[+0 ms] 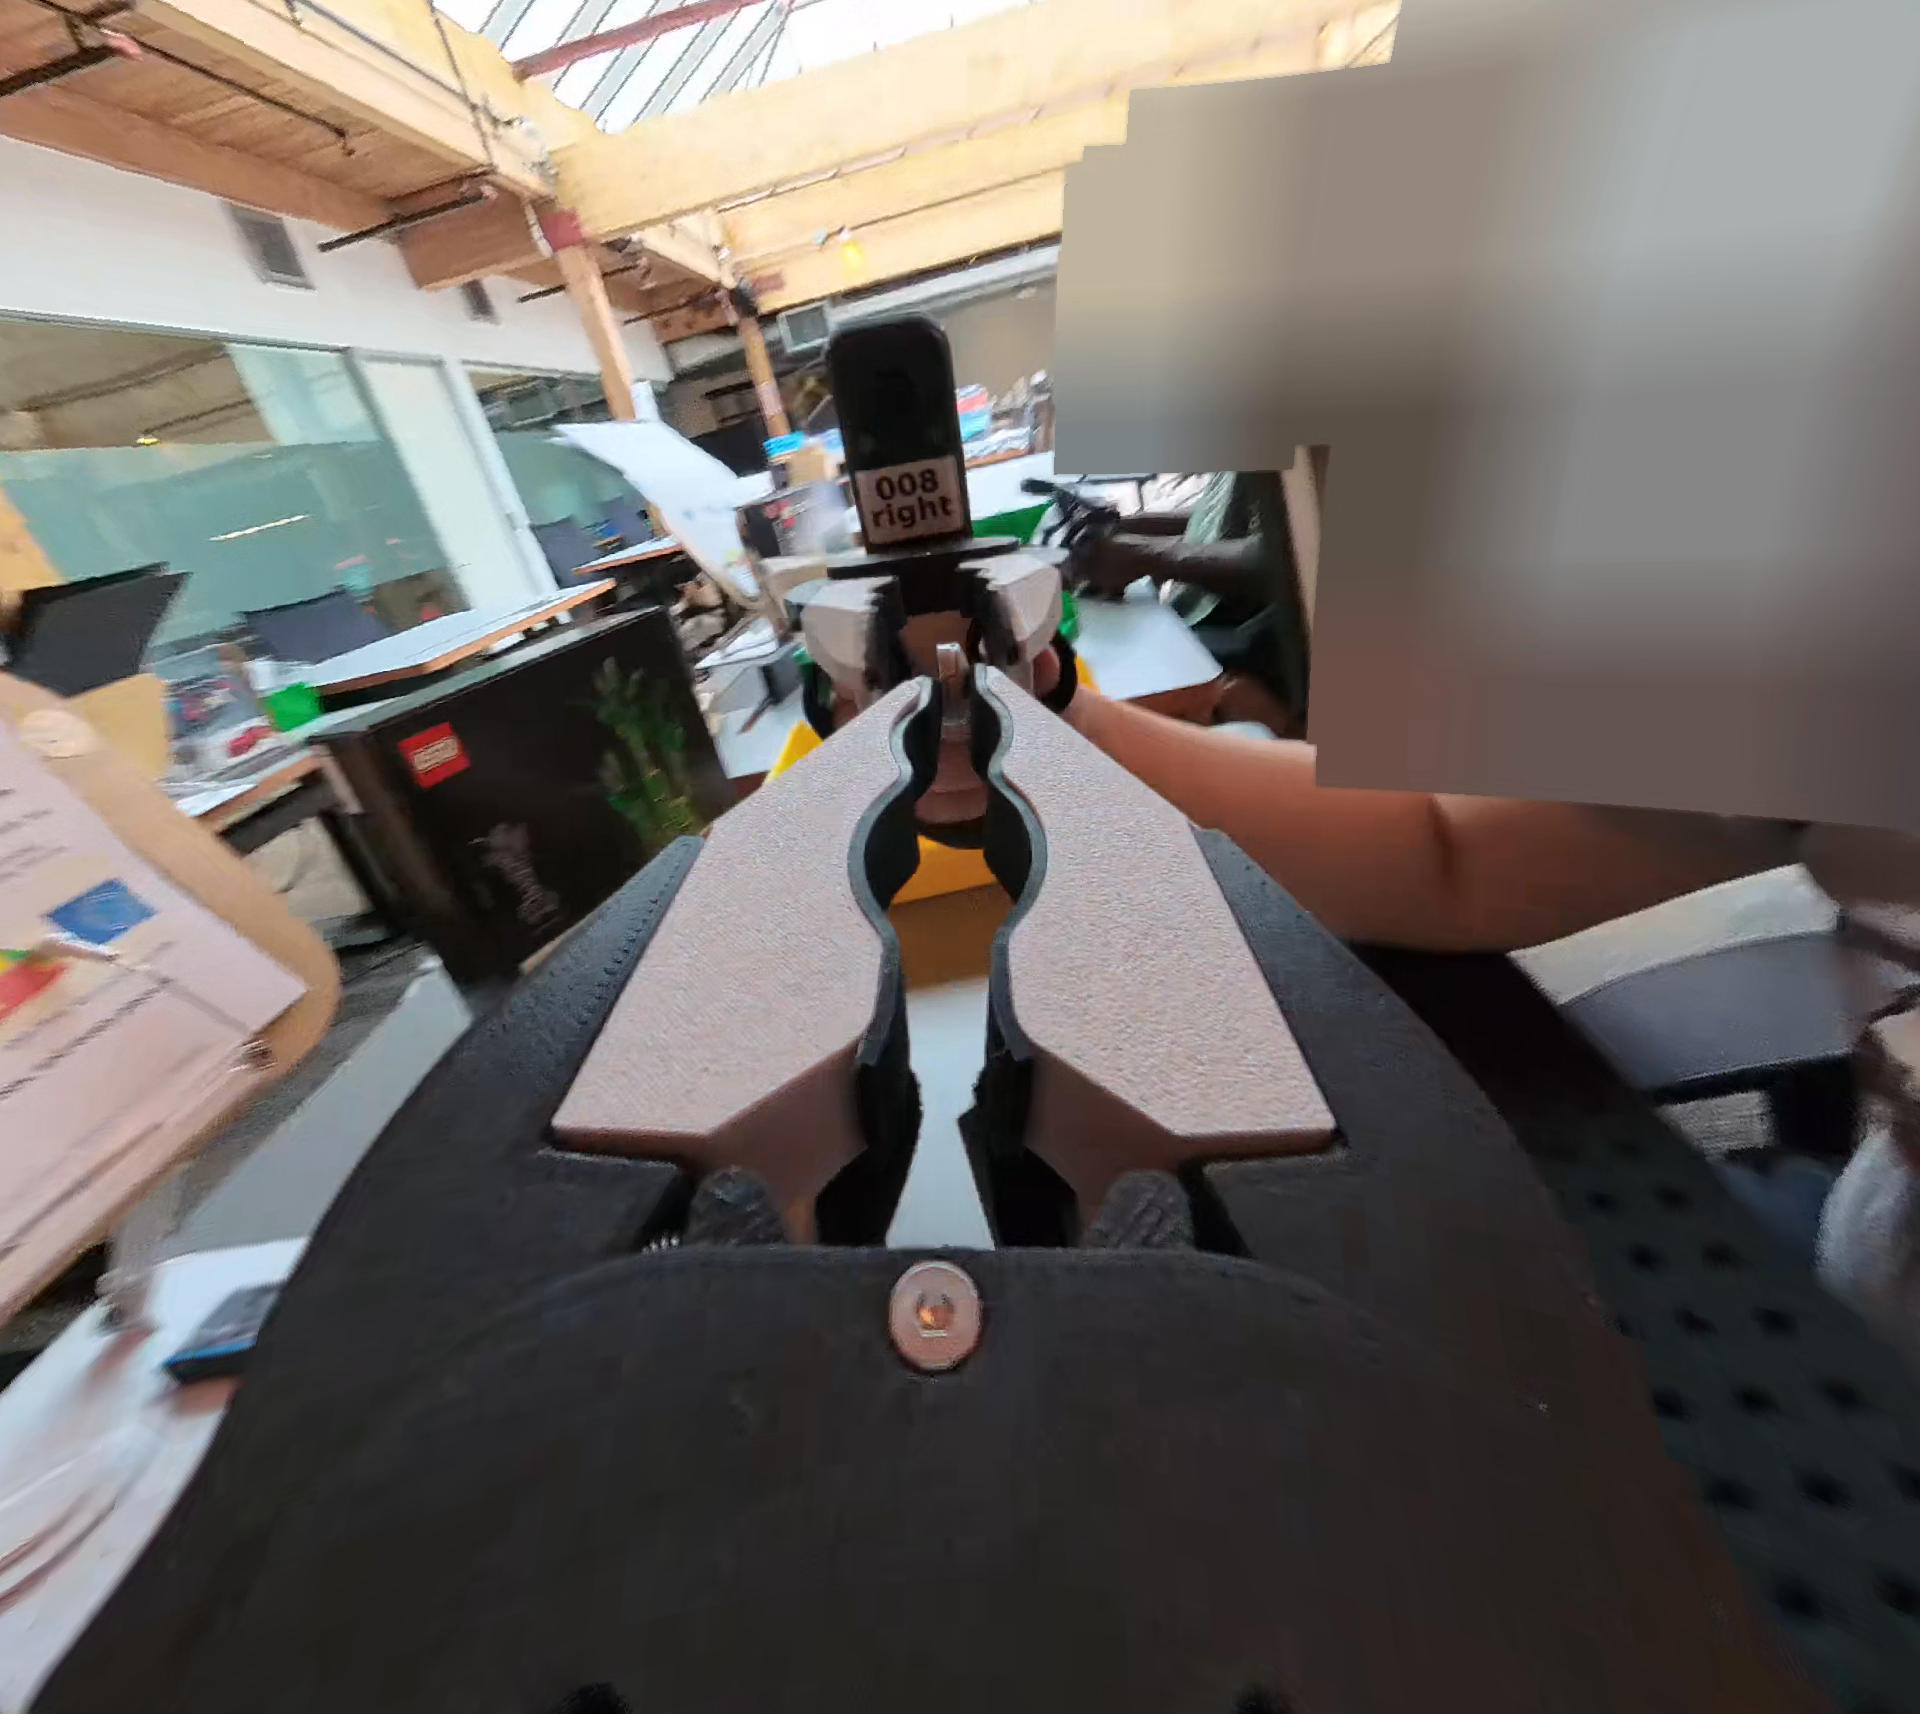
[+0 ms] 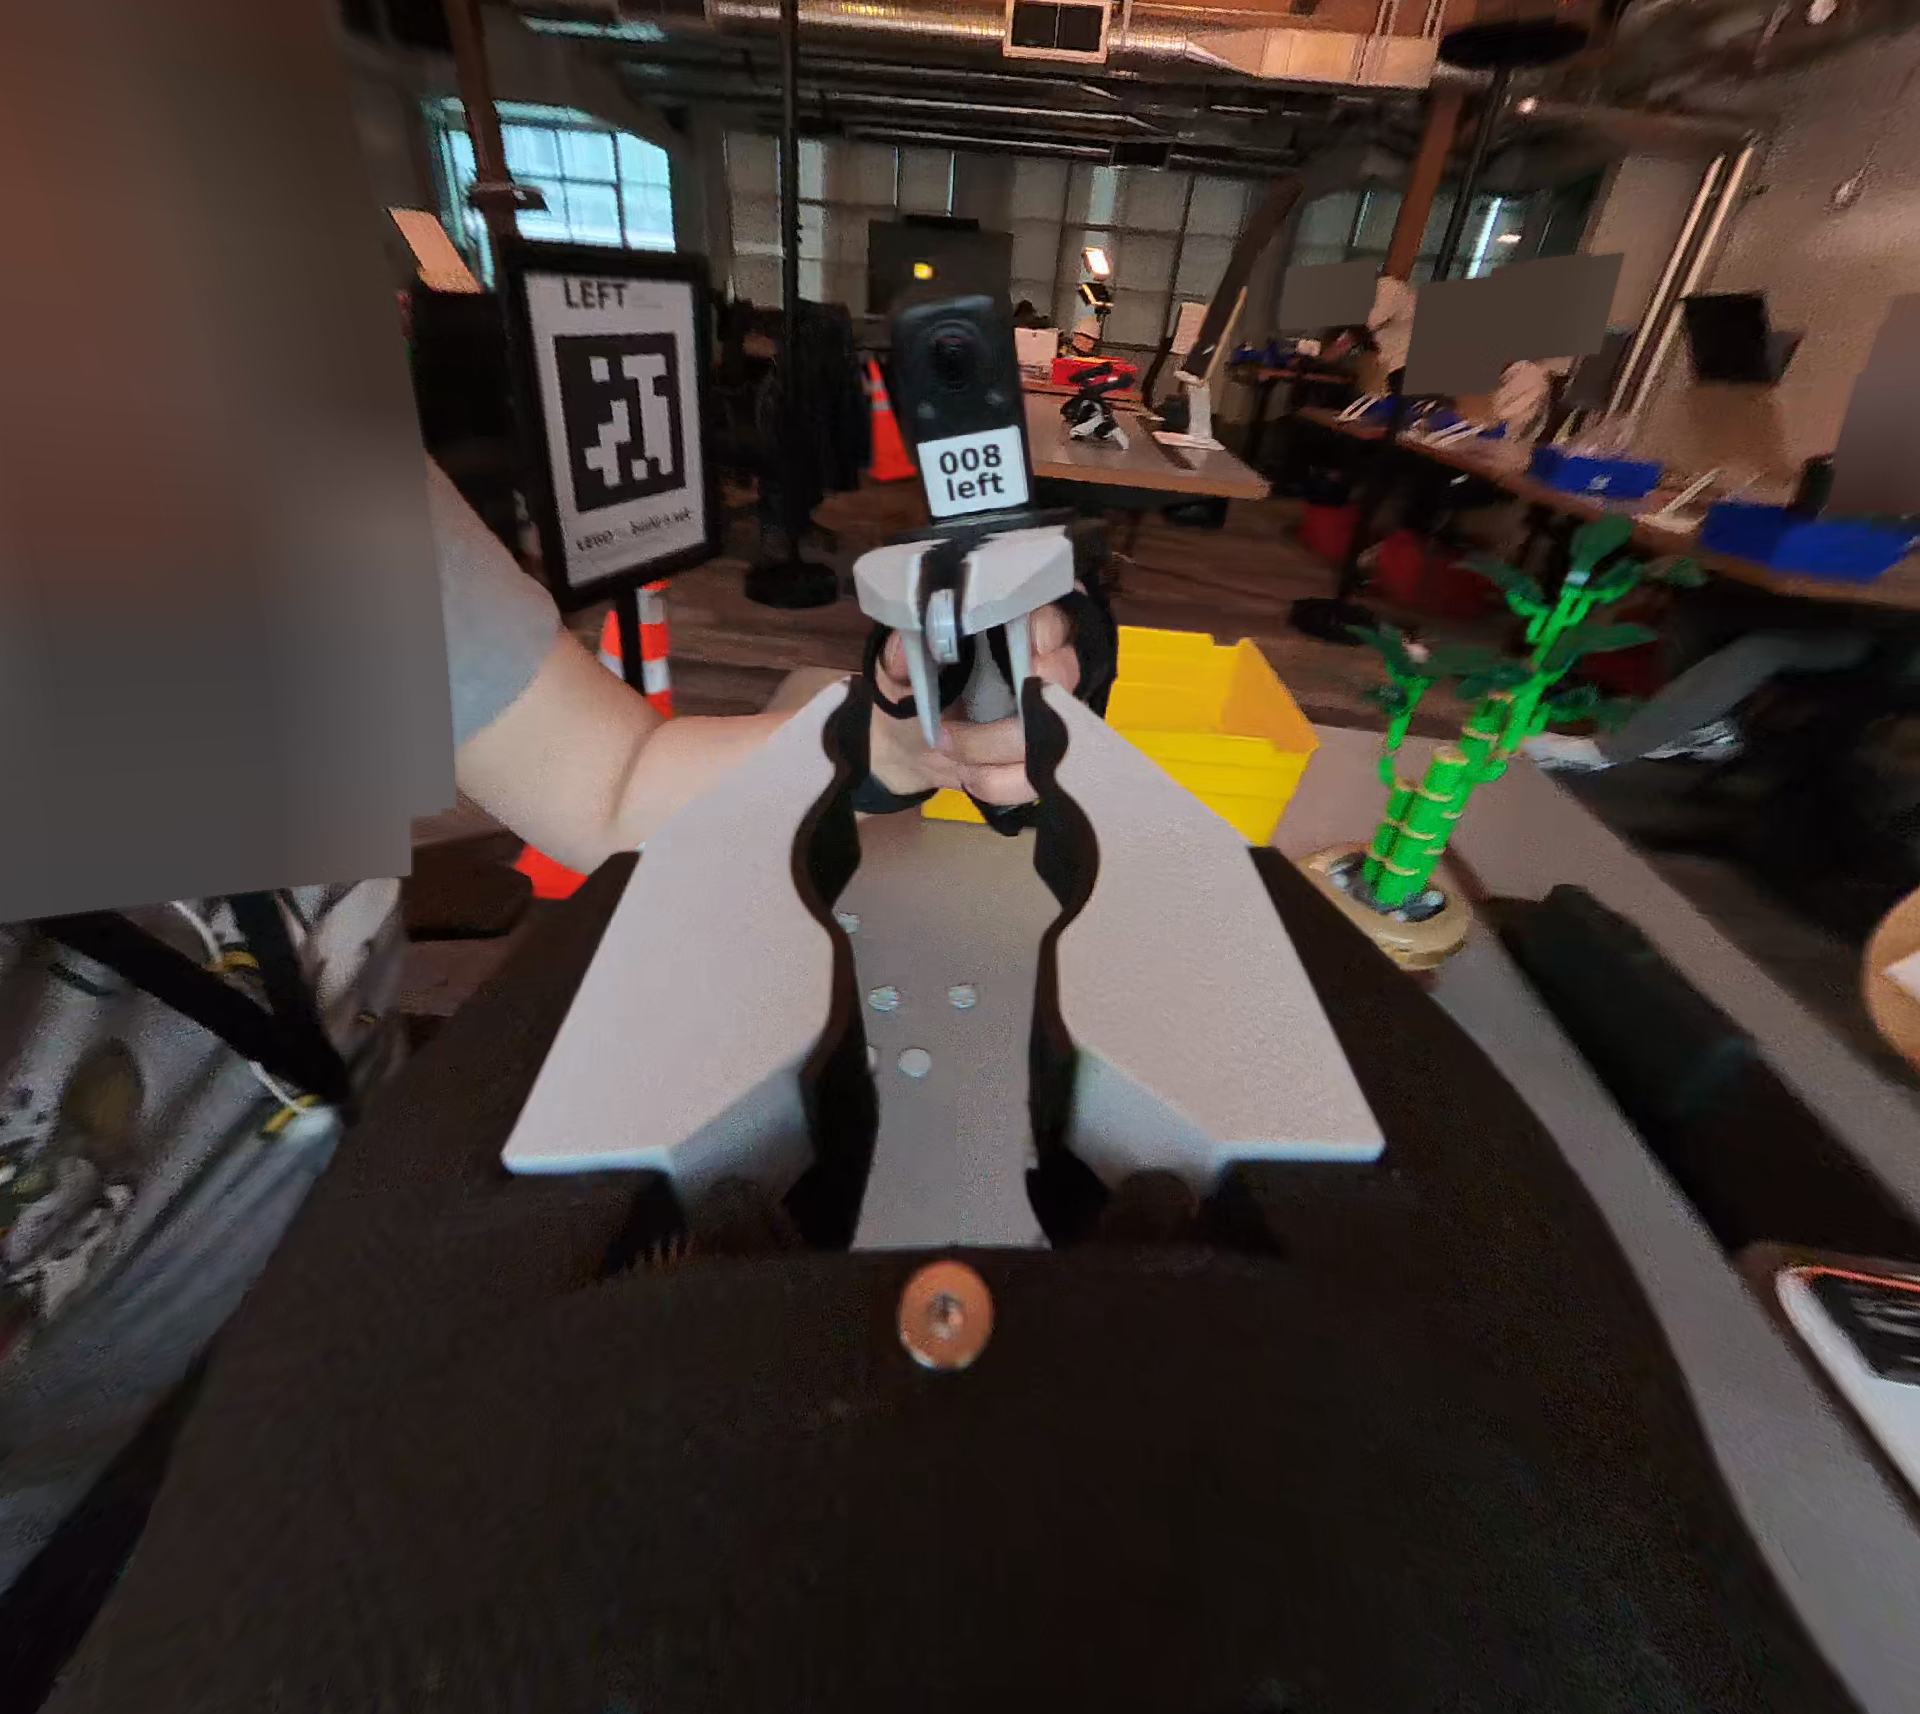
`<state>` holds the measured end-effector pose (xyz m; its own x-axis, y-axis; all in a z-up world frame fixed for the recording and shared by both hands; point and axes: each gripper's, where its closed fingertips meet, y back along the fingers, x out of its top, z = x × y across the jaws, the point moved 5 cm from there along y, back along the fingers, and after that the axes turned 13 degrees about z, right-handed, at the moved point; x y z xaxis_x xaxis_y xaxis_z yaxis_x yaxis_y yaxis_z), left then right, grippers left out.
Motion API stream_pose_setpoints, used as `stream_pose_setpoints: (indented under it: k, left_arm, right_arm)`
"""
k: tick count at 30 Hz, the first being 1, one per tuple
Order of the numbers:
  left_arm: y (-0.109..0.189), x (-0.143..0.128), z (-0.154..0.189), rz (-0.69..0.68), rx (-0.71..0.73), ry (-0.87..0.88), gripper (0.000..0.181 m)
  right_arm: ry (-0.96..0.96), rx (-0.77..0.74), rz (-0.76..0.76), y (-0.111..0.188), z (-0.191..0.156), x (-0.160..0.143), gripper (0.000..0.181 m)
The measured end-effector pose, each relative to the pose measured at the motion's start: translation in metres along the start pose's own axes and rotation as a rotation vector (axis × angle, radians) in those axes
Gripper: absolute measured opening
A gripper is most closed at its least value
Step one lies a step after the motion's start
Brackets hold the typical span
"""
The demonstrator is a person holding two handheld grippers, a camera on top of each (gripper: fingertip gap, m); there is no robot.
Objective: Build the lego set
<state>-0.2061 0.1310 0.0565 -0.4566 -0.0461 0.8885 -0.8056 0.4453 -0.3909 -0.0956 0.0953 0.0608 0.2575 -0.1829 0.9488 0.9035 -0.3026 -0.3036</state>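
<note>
The two hand-held grippers were raised above the bench and pointed at each other, tip to tip. The left hand-held gripper [image 1: 948, 696] was clenched on a small grey lego piece [image 1: 949, 677] at its fingertips, its fingers nearly together. The right hand-held gripper [image 2: 940, 708] stood released, a clear gap between its fingers and nothing in them, though the far left hand-held gripper filled the view past its tips. The built lego bamboo plant [image 2: 1455, 729] stood upright in its tan pot near the bench's [image 2: 1621, 885] right side in the right wrist view, with a yellow bin [image 2: 1216, 729] near its far edge just beside it. A dark lego box [image 1: 520, 781] stood at the bench's far left in the left wrist view, beside a tilted cardboard sheet [image 1: 135, 968]. A framed marker sign [image 2: 621, 417] and orange cones [image 2: 639, 656] stood on the floor beyond.
</note>
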Motion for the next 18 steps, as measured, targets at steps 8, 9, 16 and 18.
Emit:
stream_pose_setpoints:
  k: [8,9,16,18]
  left_arm:
    - [-0.003,0.003,0.007,0.031,-0.066,0.058,0.003]
    - [-0.003,0.002,0.007,0.027,-0.064,0.057,0.003]
    - [-0.004,0.0,0.007,0.009,-0.068,0.056,0.003]
    - [-0.003,0.0,0.007,0.007,-0.069,0.058,0.003]
  right_arm:
    - [0.173,-0.019,-0.037,-0.012,-0.015,0.008,0.018]
    - [0.187,-0.022,-0.044,-0.014,-0.016,0.007,0.017]
    - [0.192,-0.019,-0.084,-0.021,-0.019,0.001,0.006]
    - [0.182,-0.017,-0.077,-0.021,-0.018,0.001,0.005]
